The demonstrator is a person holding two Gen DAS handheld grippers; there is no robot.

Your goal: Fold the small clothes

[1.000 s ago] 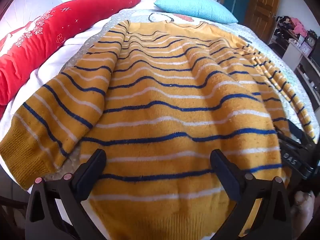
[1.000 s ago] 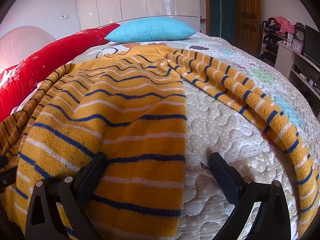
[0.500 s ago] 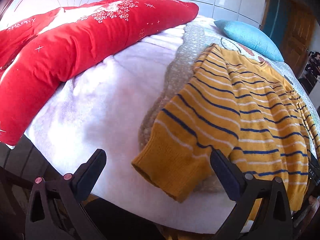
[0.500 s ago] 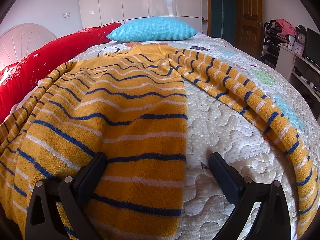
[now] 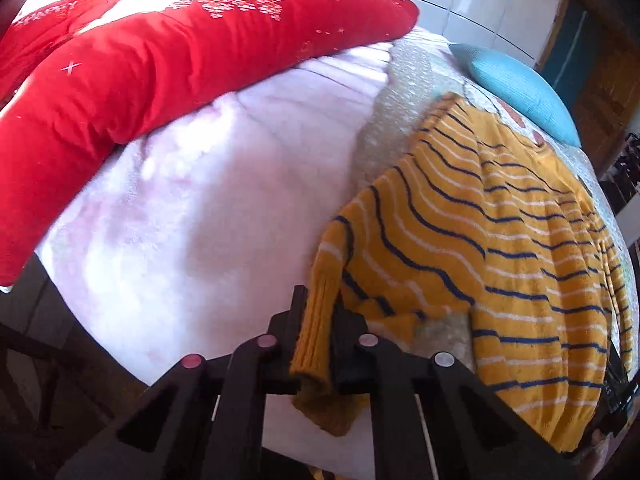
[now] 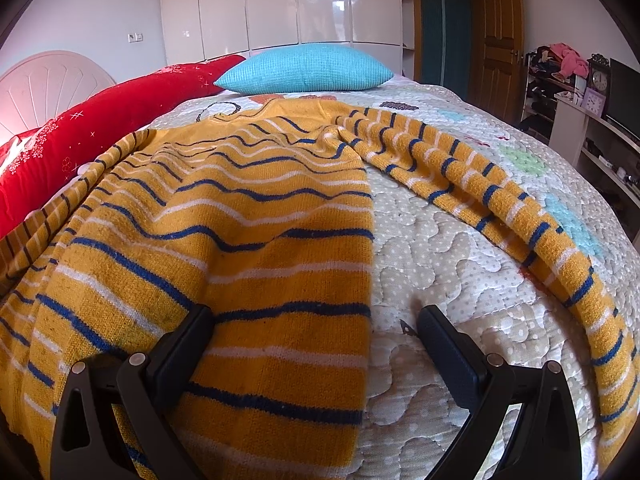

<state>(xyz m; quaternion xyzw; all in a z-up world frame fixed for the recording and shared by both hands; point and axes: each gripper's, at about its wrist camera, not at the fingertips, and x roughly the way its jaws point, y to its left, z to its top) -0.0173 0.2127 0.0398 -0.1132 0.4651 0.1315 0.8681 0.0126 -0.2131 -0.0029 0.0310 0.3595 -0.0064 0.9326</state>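
Observation:
A yellow sweater point(image 6: 248, 232) with navy and white stripes lies spread on the bed. In the left wrist view it point(image 5: 500, 248) fills the right side. My left gripper point(image 5: 318, 320) is shut on the ribbed cuff of the sweater's left sleeve point(image 5: 316, 332), which hangs between the jaws. My right gripper point(image 6: 316, 332) is open, low over the sweater's lower right edge, with the left finger over the knit and the right finger over the quilt. The other sleeve point(image 6: 500, 200) stretches out to the right.
A red quilt point(image 5: 160, 72) lies along the left of the bed on a white sheet point(image 5: 200, 220). A blue pillow point(image 6: 308, 68) sits at the far end. The patterned bedspread point(image 6: 452, 264) is bare right of the sweater. Shelves point(image 6: 580, 112) stand right.
My left gripper swung left from over the sweater body to the left sleeve, then closed on its cuff. The right gripper stayed in place, open.

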